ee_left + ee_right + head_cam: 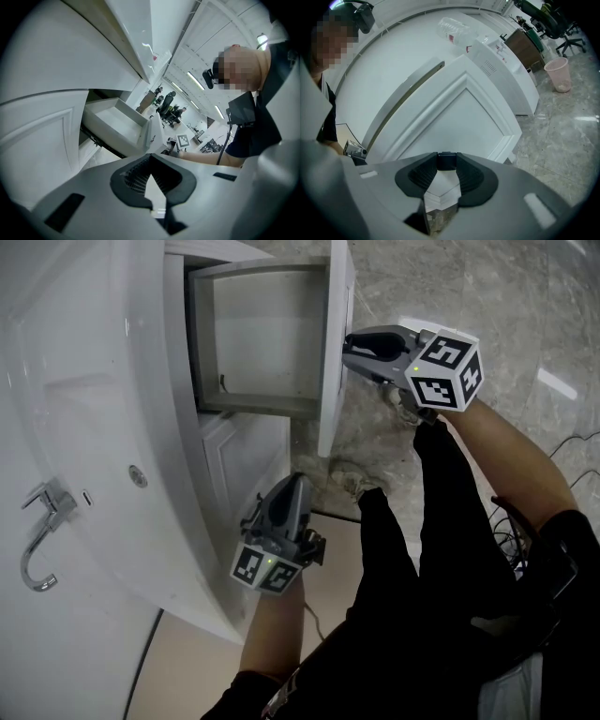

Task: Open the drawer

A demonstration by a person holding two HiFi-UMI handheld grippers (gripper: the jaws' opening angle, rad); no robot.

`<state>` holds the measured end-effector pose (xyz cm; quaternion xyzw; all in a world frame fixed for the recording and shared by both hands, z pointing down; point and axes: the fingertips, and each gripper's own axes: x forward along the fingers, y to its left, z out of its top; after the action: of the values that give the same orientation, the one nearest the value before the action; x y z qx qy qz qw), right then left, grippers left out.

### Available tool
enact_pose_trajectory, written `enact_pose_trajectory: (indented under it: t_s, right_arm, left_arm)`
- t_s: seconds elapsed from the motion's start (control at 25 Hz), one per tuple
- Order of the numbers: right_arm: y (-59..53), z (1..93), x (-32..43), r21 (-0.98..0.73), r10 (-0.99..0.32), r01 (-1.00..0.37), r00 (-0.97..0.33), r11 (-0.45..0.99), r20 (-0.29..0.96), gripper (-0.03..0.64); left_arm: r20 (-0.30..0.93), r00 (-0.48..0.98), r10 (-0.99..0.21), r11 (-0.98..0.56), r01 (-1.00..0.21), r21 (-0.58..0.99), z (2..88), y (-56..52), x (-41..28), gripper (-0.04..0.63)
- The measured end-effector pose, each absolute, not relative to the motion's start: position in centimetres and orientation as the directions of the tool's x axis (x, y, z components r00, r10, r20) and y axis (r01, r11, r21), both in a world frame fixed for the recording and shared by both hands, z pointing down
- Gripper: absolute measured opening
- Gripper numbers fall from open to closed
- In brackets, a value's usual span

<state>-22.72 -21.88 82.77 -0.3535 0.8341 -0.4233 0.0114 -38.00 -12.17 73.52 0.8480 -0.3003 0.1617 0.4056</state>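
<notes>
A white drawer [267, 334] stands pulled well out of the white vanity cabinet, its box showing no contents. Its front panel [336, 352] faces my right gripper [349, 343], which reaches level to it. In the right gripper view the panelled drawer front [454, 117] fills the frame, and my right gripper [446, 161] is shut on a small dark handle [446, 159] at the panel's edge. My left gripper [298, 482] hangs lower, beside the cabinet door, touching nothing. In the left gripper view its jaws [150, 163] meet at the tips with nothing between them, and the drawer [117, 124] shows beyond.
A curved white countertop with a sink and a chrome faucet [42, 531] lies at the left. A closed cabinet door [239, 460] sits under the drawer. The person's black-trousered legs [441, 549] stand on the marble floor. A pink bin [560, 74] stands farther along the cabinet, and a plastic bottle [454, 29] lies on the counter.
</notes>
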Motion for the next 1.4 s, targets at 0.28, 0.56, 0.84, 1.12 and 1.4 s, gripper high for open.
enact_pose_trajectory:
  t_s: [0.28, 0.56, 0.84, 1.12, 1.4]
  right_arm:
    - [-21.9, 82.7, -22.8, -0.707, -0.593, -0.58, -0.755, 0.405, 0.28, 0.124]
    - [-21.9, 82.9, -22.8, -0.712, -0.599, -0.566, -0.76, 0.415, 0.254, 0.126]
    - [-21.8, 82.3, -22.6, -0.708, -0.582, -0.566, -0.768, 0.423, 0.266, 0.161]
    - [-20.7, 79.0, -19.7, -0.656, -0.607, -0.64, -0.721, 0.4, 0.334, 0.172]
    - [-21.2, 70.9, -16.8, -0.59, -0.673, -0.729, -0.632, 0.348, 0.384, 0.17]
  left_arm:
    - [0.498, 0.776, -0.387, -0.489, -0.631, 0.602, 73.1, -12.0, -37.4, 0.0]
    - [0.509, 0.76, -0.404, -0.479, -0.65, 0.59, 73.1, -11.8, -38.3, 0.0]
    - [0.503, 0.765, -0.402, -0.487, -0.644, 0.59, 72.2, -11.2, -38.8, 0.0]
    - [0.469, 0.766, -0.44, -0.504, -0.642, 0.577, 67.4, -11.9, -39.9, 0.0]
    - [0.403, 0.76, -0.509, -0.528, -0.646, 0.552, 58.3, -13.3, -41.7, 0.0]
